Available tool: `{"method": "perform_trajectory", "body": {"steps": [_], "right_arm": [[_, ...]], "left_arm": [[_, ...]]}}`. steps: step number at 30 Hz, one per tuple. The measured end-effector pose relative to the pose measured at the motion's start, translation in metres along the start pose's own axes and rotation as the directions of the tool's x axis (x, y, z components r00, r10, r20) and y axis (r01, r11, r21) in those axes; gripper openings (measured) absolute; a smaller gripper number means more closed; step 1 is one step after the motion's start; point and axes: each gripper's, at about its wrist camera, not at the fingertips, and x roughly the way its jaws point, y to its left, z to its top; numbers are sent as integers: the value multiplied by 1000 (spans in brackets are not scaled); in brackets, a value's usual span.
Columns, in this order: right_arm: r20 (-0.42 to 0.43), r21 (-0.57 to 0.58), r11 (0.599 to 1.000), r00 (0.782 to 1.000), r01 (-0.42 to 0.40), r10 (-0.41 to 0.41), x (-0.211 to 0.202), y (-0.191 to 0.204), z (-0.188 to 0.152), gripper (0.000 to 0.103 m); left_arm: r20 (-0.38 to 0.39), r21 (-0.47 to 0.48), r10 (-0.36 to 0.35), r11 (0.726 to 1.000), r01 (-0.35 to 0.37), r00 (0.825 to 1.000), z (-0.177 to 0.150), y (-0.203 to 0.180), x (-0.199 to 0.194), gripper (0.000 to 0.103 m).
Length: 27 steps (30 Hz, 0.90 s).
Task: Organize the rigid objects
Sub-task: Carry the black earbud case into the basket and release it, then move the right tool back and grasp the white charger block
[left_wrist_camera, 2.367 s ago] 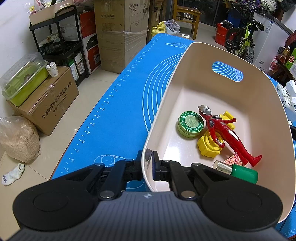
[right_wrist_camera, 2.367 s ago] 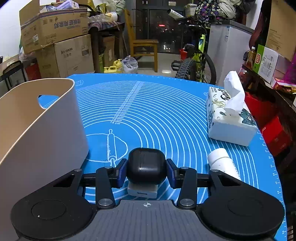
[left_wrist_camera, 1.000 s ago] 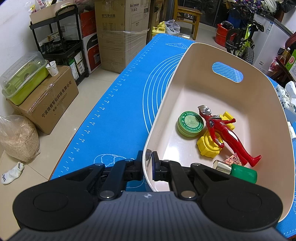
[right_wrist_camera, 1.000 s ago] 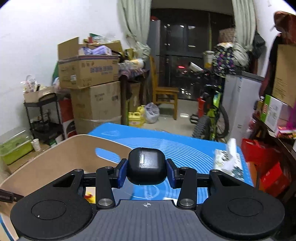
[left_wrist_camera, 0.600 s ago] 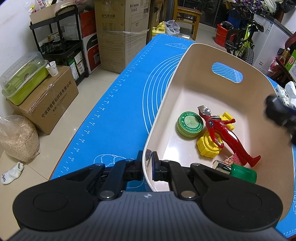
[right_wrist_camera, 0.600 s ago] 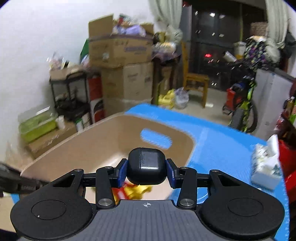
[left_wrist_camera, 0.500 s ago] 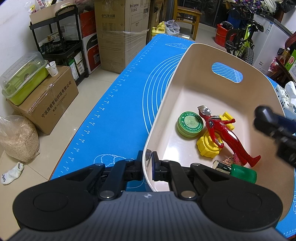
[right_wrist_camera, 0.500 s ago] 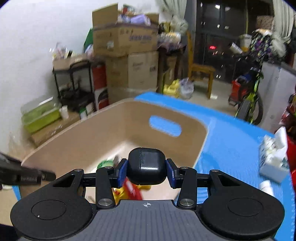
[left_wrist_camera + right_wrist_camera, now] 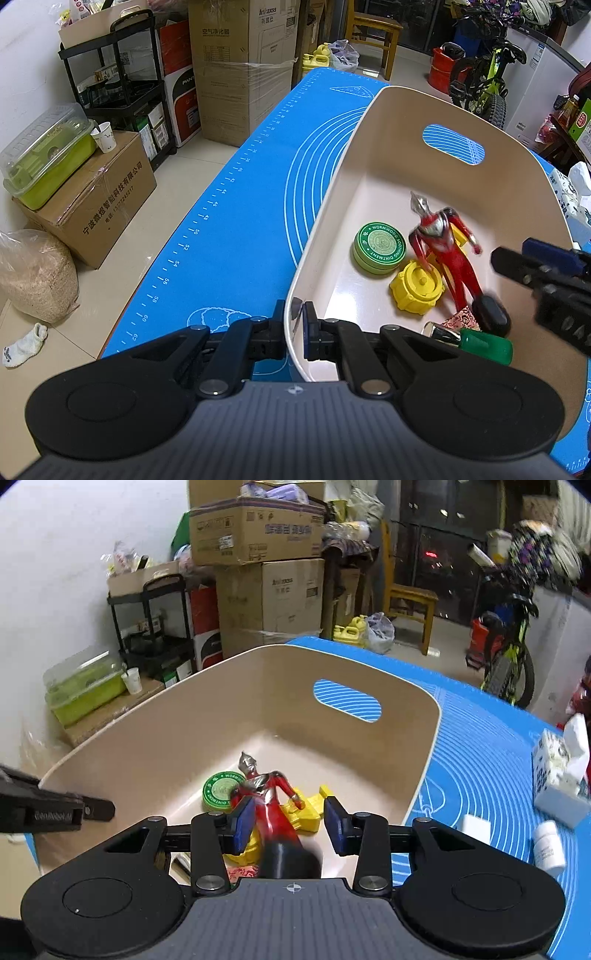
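The left tongs [image 9: 294, 325] were clenched on the near rim of the smooth beige plastic bin [image 9: 388, 155], one pad on each side of the wall. The right tongs [image 9: 289, 825] hung over the bin's interior, jaws opening, pads clear of the rounded black case [image 9: 491, 314], which lay blurred below them among the contents. On the bin floor lay a green-capped bottle [image 9: 476, 341], a ribbed yellow disc [image 9: 417, 286], a glossy red figure [image 9: 447, 251] and a round green tin [image 9: 380, 245]. The bin stood on a blue ruled mat [image 9: 236, 221] covering the desk. Beyond, a tissue box [image 9: 561, 771].
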Motion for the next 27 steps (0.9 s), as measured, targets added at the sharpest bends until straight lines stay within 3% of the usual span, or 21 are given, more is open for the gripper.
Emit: {"method": "perform_trajectory", "body": {"steps": [6,9,11,21,27], "right_arm": [[79,53,999,997,1,-6,-24,-20,6,52],[126,69,998,992,11,-20,-38,-37,9,67],[143,73,996,988,44,-54,-44,-48,8,67],[101,157,968,972,194,-212,-37,-119,-11,69],[34,201,955,973,219,-230,-12,-142,-32,70]], "left_arm": [[-1,-2,-1,1000,1,1000,1,-2,0,10],[-1,-3,-1,1000,1,1000,1,-1,0,10],[-1,-3,-1,1000,1,1000,1,-1,0,10],[-1,-3,-1,1000,1,1000,1,-1,0,10],[-1,-3,-1,1000,1,1000,1,-1,0,10]]}}
